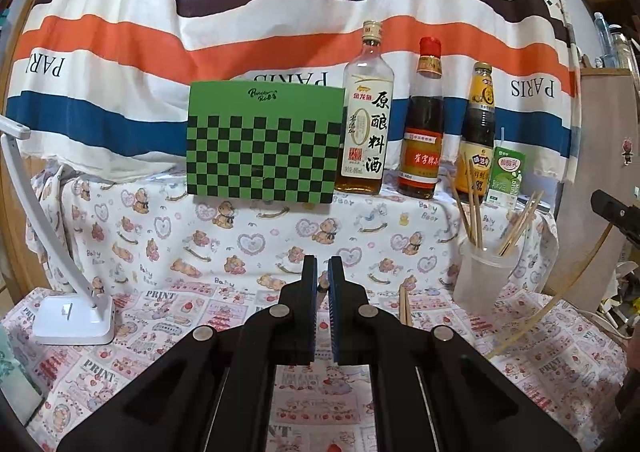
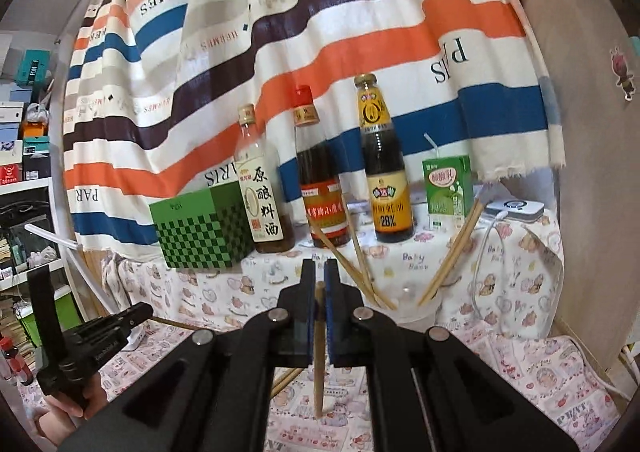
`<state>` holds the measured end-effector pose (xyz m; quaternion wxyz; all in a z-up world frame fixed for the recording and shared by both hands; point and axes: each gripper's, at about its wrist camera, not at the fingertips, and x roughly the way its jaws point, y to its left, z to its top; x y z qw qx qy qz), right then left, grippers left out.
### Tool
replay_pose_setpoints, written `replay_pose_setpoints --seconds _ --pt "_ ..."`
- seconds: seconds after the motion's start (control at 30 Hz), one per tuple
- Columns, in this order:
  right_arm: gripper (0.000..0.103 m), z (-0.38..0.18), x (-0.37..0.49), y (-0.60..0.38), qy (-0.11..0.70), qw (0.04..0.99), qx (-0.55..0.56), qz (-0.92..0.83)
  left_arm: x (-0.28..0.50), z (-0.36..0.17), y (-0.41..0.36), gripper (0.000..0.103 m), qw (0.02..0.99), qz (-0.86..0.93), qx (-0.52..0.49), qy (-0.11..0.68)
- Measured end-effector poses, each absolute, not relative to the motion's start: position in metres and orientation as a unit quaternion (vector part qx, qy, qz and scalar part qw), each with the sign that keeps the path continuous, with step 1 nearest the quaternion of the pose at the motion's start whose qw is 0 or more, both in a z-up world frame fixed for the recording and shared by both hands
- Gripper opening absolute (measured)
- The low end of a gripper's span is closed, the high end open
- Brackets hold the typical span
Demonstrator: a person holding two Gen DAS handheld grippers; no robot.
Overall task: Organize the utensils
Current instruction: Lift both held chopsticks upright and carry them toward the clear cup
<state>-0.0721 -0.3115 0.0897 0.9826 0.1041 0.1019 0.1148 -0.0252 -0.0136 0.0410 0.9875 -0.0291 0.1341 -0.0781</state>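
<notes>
A table draped in a pink and white cartoon-print cloth (image 1: pixel 248 248) stands before a hanging striped sheet of orange, blue, brown and cream bands (image 1: pixel 240 32). Along the back sit a green box with a black checker pattern (image 1: pixel 264 140), a clear glass bottle of amber cooking wine (image 1: pixel 366 120), a red-capped dark sauce bottle (image 1: pixel 424 128), a yellow-labelled dark sauce bottle (image 1: pixel 478 132) and a small green drink carton (image 1: pixel 505 176). A translucent plastic cup (image 1: pixel 486 272) at the right holds several wooden chopsticks (image 1: pixel 472 204) leaning outward. The right gripper (image 2: pixel 319 292), near that cup, is clamped on a single wooden chopstick (image 2: pixel 319 372) that hangs down between its blue pads (image 2: pixel 330 316). The left gripper (image 1: pixel 323 284) has its jaws together, holding nothing, above the cloth. A pair of wooden chopsticks (image 1: pixel 405 304) lies on the table beside it.
</notes>
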Motion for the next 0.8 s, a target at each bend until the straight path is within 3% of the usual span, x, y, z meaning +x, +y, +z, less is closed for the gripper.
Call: replay_pose_setpoints --seconds 0.37,0.8 --pt "0.006 0.07 -0.049 -0.31 0.148 0.968 0.133 0.154 -0.02 0.032 -0.025 0.004 0.984 -0.088 -0.016 0.152" --pt "0.005 0.063 -0.041 -0.311 0.166 0.964 0.145 0.149 -0.037 0.055 -0.005 0.004 0.987 -0.107 -0.051 0.105"
